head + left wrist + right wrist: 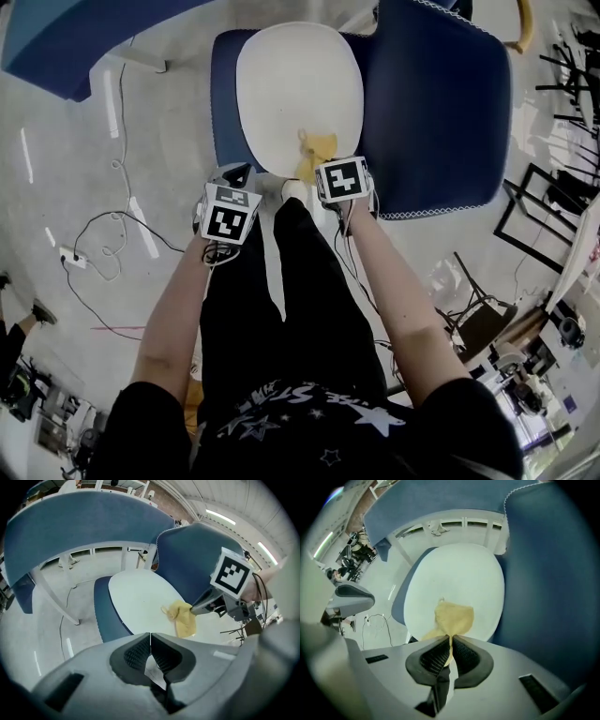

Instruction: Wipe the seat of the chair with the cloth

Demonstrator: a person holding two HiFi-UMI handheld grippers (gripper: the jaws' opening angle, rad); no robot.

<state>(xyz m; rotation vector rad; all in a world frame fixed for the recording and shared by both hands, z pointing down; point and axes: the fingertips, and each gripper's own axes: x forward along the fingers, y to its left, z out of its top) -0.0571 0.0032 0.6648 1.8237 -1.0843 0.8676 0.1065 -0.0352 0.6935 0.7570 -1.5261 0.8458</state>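
Observation:
The chair's white oval seat (298,94) lies in front of me, with a dark blue base showing round its left edge. A yellow cloth (317,152) rests on the seat's near edge, also seen as the cloth (453,617) and the cloth (183,618). My right gripper (450,641) is shut on the cloth's near end, at the seat's front rim (341,180). My left gripper (150,639) is shut with nothing between its jaws, held just off the seat's near left corner (228,208).
A large dark blue padded panel (441,103) stands right of the seat. Another blue panel (66,42) is at the far left. Cables (112,234) and a power strip lie on the grey floor at left. Black metal frames (544,197) and clutter stand at right.

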